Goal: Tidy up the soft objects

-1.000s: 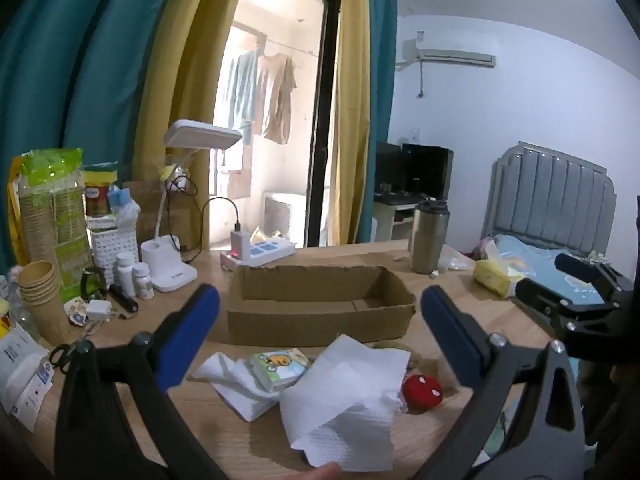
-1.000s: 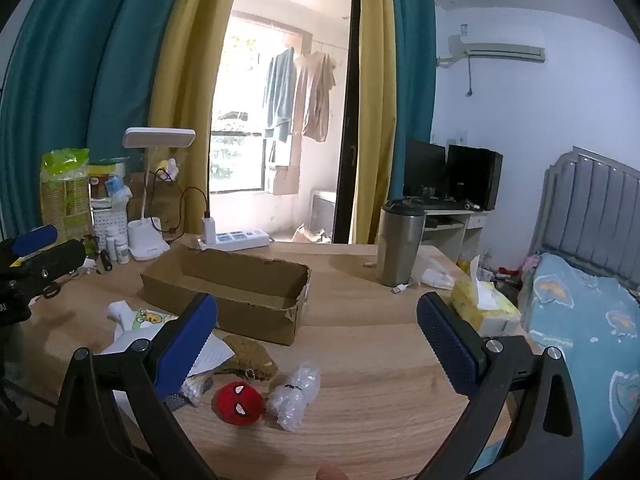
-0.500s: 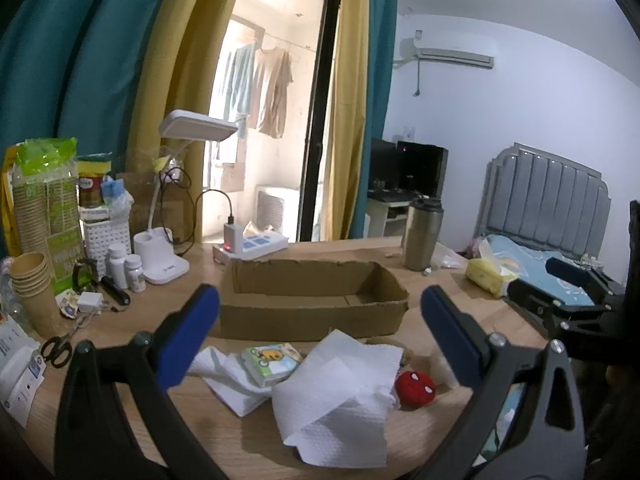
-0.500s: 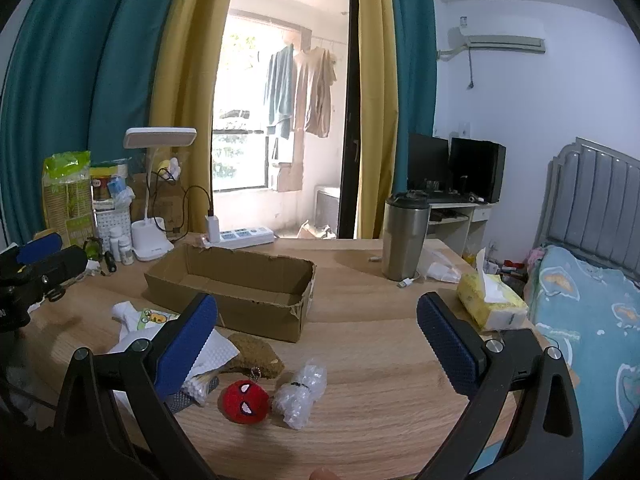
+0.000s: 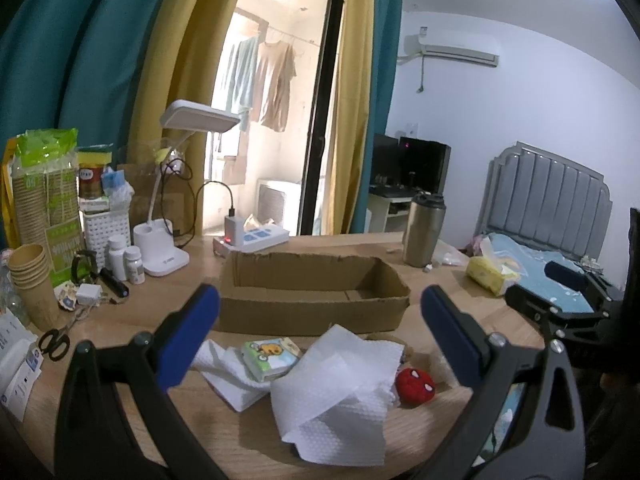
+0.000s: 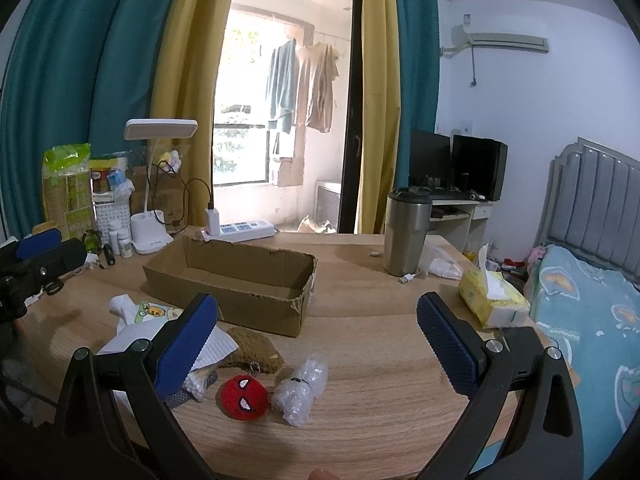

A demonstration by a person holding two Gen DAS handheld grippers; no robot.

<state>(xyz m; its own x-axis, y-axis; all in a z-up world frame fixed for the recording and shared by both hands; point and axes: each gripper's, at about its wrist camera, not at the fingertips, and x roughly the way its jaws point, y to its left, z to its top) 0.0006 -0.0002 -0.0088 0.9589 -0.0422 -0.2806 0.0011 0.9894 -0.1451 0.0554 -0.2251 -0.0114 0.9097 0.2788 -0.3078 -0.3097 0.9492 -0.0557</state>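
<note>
An open cardboard box (image 5: 312,292) (image 6: 228,280) lies on the wooden table. In front of it lie white paper towels (image 5: 340,392) (image 6: 132,336), a small tissue pack with a cartoon print (image 5: 270,358) (image 6: 154,312), a red Spider-Man plush ball (image 5: 415,385) (image 6: 243,398), a brown plush piece (image 6: 254,350) and a bubble-wrap roll (image 6: 300,388). My left gripper (image 5: 316,332) is open and empty, above the towels. My right gripper (image 6: 316,340) is open and empty, above the plush and bubble wrap.
A steel tumbler (image 6: 406,236) (image 5: 424,230) and a yellow tissue pack (image 6: 490,300) (image 5: 490,276) stand to the right. A desk lamp (image 5: 164,248), power strip (image 5: 256,238), bottles, paper cups (image 5: 30,276) and scissors (image 5: 56,338) crowd the left side. A bed (image 6: 592,320) is at the right.
Both grippers have risen and drawn back a little, so the table objects sit lower and smaller in both views. Nothing was picked up.
</note>
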